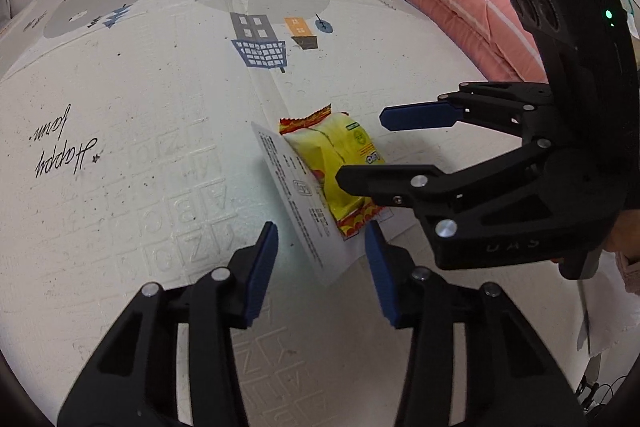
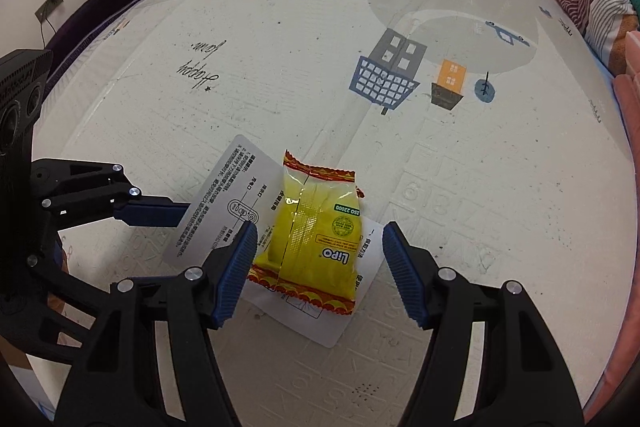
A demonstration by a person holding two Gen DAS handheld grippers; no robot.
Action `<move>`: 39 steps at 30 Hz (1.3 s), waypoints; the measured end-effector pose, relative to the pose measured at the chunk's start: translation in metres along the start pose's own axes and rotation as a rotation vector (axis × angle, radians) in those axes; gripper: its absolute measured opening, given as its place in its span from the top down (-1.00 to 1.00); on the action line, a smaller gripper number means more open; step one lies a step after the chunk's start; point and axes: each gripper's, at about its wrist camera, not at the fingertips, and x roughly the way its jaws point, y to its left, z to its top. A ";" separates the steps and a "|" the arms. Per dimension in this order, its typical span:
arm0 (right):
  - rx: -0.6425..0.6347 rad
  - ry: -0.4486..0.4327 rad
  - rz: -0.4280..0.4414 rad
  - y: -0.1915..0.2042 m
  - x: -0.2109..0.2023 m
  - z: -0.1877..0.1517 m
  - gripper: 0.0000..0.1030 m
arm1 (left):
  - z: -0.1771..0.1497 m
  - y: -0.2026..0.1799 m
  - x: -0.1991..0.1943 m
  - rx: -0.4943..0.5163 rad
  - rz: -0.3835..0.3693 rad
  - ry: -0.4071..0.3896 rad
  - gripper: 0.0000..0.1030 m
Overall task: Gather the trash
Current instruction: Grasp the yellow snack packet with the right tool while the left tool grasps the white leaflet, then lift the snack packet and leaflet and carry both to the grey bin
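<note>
Left wrist view looks down between the parted blue pads of the left gripper, whose jaws stand apart with nothing pressed between them; the near corner of a white printed card reaches into the gap, though whether a pad touches it is hard to tell. Just ahead of that gripper, a yellow snack wrapper with red-orange crimped ends lies on the card, both resting on a pale play mat printed with buildings and the words "Happy town". From the right of it, the right gripper reaches in with jaws wide, its lower finger covering part of the wrapper's far side, so contact there cannot be judged. Beyond, folded pink bedding and striped cloth sit at the mat's edge, cut off by the lens rim. Right wrist view shows the right gripper open, its ribbed pads flanking the wrapper without clearly pressing it; the left pad overlaps the wrapper's edge and hides part of the card. To its left, one blue finger of the left gripper touches or passes behind the card's raised edge; the other finger is out of sight. The card's fine print is too small to read.
</note>
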 end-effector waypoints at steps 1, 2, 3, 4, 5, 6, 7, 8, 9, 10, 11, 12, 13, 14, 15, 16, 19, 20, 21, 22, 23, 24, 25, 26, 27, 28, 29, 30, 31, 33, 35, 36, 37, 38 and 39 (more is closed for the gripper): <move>-0.003 0.004 -0.002 0.002 0.003 0.000 -0.22 | -0.001 0.001 0.002 0.000 -0.007 0.003 0.23; -0.009 0.010 -0.006 0.004 0.006 -0.001 -0.22 | -0.002 0.002 0.004 0.002 -0.013 0.008 0.32; -0.015 0.015 -0.008 0.005 0.009 -0.001 -0.22 | -0.003 0.002 0.006 0.005 -0.017 0.013 0.36; -0.019 0.022 -0.007 0.006 0.011 -0.002 -0.21 | -0.003 0.002 0.008 0.007 -0.021 0.017 0.46; -0.021 0.030 -0.007 0.007 0.013 -0.002 -0.18 | -0.004 0.002 0.009 0.007 -0.023 0.020 0.52; -0.022 0.037 -0.006 0.007 0.014 -0.002 -0.01 | -0.005 0.003 0.010 0.008 -0.026 0.022 0.55; -0.022 0.046 -0.002 0.007 0.016 -0.002 0.01 | -0.005 0.003 0.011 0.011 -0.031 0.025 0.67; -0.019 0.045 0.001 0.006 0.016 -0.002 0.03 | -0.006 0.003 0.011 0.015 -0.036 0.027 0.69; -0.015 0.042 0.000 0.005 0.015 -0.002 0.08 | -0.006 0.003 0.011 0.018 -0.039 0.023 0.70; -0.007 0.038 0.002 0.004 0.014 -0.002 0.13 | -0.006 0.003 0.011 0.020 -0.046 0.020 0.75; 0.003 0.034 0.005 0.003 0.012 -0.001 0.13 | -0.006 0.002 0.010 0.022 -0.055 0.018 0.79; 0.014 0.029 0.003 0.002 0.011 -0.001 0.14 | -0.005 0.001 0.009 0.027 -0.060 0.014 0.81; 0.023 0.022 0.001 0.001 0.009 0.000 0.15 | -0.005 0.000 0.008 0.032 -0.061 0.010 0.84; 0.031 0.018 0.001 0.000 0.007 0.000 0.15 | -0.004 -0.001 0.006 0.033 -0.058 0.005 0.87; 0.037 0.013 -0.001 -0.001 0.005 0.000 0.15 | -0.004 -0.001 0.005 0.030 -0.055 0.002 0.87; 0.040 0.009 -0.007 -0.001 0.002 0.000 0.15 | -0.003 -0.002 0.003 0.026 -0.045 -0.001 0.89; 0.048 -0.001 -0.036 -0.001 -0.006 0.000 0.15 | 0.001 -0.001 -0.003 0.007 -0.009 -0.015 0.95; 0.049 -0.005 -0.047 0.000 -0.010 -0.001 0.15 | 0.002 0.000 -0.005 0.001 0.004 -0.019 0.97; 0.054 -0.008 -0.055 0.000 -0.013 -0.001 0.15 | 0.002 0.000 -0.009 -0.003 0.016 -0.027 0.97; 0.061 -0.011 -0.059 0.000 -0.017 -0.002 0.15 | 0.003 0.000 -0.012 -0.009 0.024 -0.032 0.98; 0.068 -0.014 -0.066 0.001 -0.021 -0.002 0.15 | 0.004 0.000 -0.015 -0.016 0.030 -0.035 0.98; 0.073 -0.018 -0.077 0.001 -0.025 -0.003 0.15 | 0.004 0.000 -0.019 -0.022 0.040 -0.040 0.98; 0.077 -0.020 -0.085 0.002 -0.029 -0.003 0.15 | 0.004 -0.001 -0.022 -0.026 0.046 -0.044 0.98; 0.081 -0.020 -0.090 0.003 -0.033 -0.004 0.15 | 0.004 -0.001 -0.026 -0.030 0.061 -0.049 0.98; 0.090 -0.023 -0.097 0.004 -0.037 -0.005 0.15 | 0.004 -0.002 -0.029 -0.032 0.078 -0.052 0.98; 0.099 -0.025 -0.103 0.005 -0.041 -0.006 0.15 | 0.002 -0.002 -0.034 -0.035 0.094 -0.056 0.98; 0.108 -0.024 -0.105 0.005 -0.045 -0.007 0.15 | 0.002 -0.002 -0.038 -0.043 0.101 -0.059 0.98; 0.116 -0.026 -0.109 0.007 -0.049 -0.008 0.15 | 0.001 -0.002 -0.042 -0.053 0.109 -0.059 0.98; 0.125 -0.027 -0.112 0.008 -0.052 -0.009 0.15 | 0.000 -0.003 -0.045 -0.058 0.123 -0.061 0.98; 0.143 -0.027 -0.113 0.011 -0.059 -0.011 0.15 | -0.003 -0.005 -0.051 -0.053 0.145 -0.057 0.98; 0.156 -0.027 -0.112 0.014 -0.065 -0.014 0.15 | -0.007 -0.006 -0.055 -0.056 0.156 -0.055 0.99; 0.159 -0.027 -0.113 0.016 -0.068 -0.016 0.15 | -0.009 -0.007 -0.057 -0.063 0.158 -0.054 0.99; 0.160 -0.028 -0.114 0.019 -0.072 -0.017 0.15 | -0.011 -0.007 -0.061 -0.069 0.164 -0.055 0.99; 0.161 -0.028 -0.113 0.022 -0.075 -0.018 0.15 | -0.013 -0.008 -0.065 -0.073 0.165 -0.054 0.99; 0.161 -0.028 -0.112 0.025 -0.079 -0.019 0.15 | -0.015 -0.010 -0.069 -0.077 0.171 -0.052 0.99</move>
